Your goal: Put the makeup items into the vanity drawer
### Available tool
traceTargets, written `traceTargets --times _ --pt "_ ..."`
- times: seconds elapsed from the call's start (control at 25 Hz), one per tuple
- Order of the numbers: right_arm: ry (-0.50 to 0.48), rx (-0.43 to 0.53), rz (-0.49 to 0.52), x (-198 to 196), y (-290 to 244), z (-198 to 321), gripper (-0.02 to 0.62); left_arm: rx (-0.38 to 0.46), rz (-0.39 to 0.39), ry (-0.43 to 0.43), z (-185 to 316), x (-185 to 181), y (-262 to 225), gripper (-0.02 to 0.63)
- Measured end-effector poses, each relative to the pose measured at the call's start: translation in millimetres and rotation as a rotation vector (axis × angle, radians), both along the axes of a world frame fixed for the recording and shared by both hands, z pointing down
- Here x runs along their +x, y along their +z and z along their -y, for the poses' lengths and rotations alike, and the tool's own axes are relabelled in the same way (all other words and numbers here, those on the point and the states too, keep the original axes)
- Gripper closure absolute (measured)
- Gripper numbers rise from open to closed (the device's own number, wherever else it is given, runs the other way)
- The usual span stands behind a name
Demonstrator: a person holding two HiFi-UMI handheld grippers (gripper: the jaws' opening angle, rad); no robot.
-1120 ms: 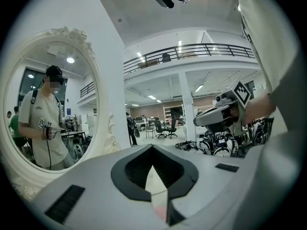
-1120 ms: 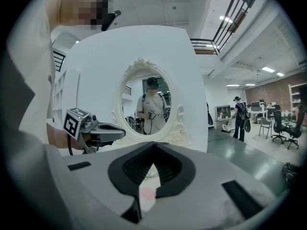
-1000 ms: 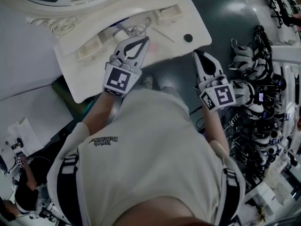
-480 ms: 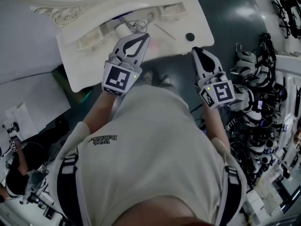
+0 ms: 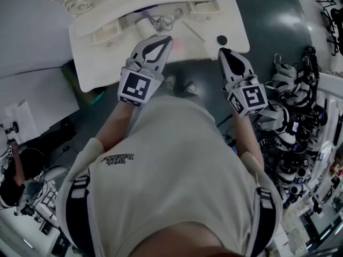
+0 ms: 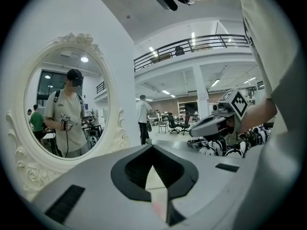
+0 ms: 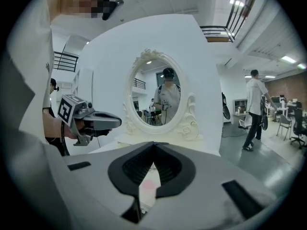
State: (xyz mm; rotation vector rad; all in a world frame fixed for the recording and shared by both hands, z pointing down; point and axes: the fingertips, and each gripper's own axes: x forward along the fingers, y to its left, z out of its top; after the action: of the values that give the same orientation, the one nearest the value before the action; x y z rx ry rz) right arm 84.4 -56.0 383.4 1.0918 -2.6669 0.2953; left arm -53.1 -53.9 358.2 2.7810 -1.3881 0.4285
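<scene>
The white vanity top (image 5: 102, 63) fills the upper head view. On it lie a white jar (image 5: 143, 29), a tangled chain (image 5: 163, 21), a thin stick (image 5: 193, 31), a pink smear (image 5: 178, 44) and a small black round item (image 5: 222, 39). Two small drawers (image 5: 104, 35) (image 5: 203, 7) sit at the back. My left gripper (image 5: 167, 38) hovers over the front edge near the jar, shut and empty (image 6: 152, 146). My right gripper (image 5: 222, 51) is just below the black item at the right corner, shut and empty (image 7: 153, 143).
The oval mirror (image 7: 160, 97) stands behind the vanity. Racks of grippers and cables (image 5: 289, 111) crowd the floor at the right. A person (image 5: 16, 191) sits at the lower left among equipment. My own torso hides the floor below the vanity.
The vanity has slid up and right in the head view. The right gripper has come nearer to the black item. Both grippers stay shut.
</scene>
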Motion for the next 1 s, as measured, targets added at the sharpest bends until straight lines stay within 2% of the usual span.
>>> traceTargets --times 0.24,0.32,0.36,0.6,1.0 --pt "-0.053 -0.008 -0.036 -18 15 24 0.589 -0.031 0.031 -0.006 14 -3 20 0.603" --pt "-0.075 -0.022 -0.044 -26 21 34 0.538 -0.036 0.037 -0.005 23 -2 25 0.603" --pt "-0.084 -0.030 -0.055 -29 26 40 0.538 -0.041 0.039 -0.004 27 -1 28 0.603" --pt "-0.138 -0.080 -0.180 -46 70 71 0.528 -0.093 0.035 0.000 57 5 61 0.603" --pt "-0.228 -0.215 -0.363 -66 171 113 0.504 -0.252 0.049 0.020 99 17 135 0.601"
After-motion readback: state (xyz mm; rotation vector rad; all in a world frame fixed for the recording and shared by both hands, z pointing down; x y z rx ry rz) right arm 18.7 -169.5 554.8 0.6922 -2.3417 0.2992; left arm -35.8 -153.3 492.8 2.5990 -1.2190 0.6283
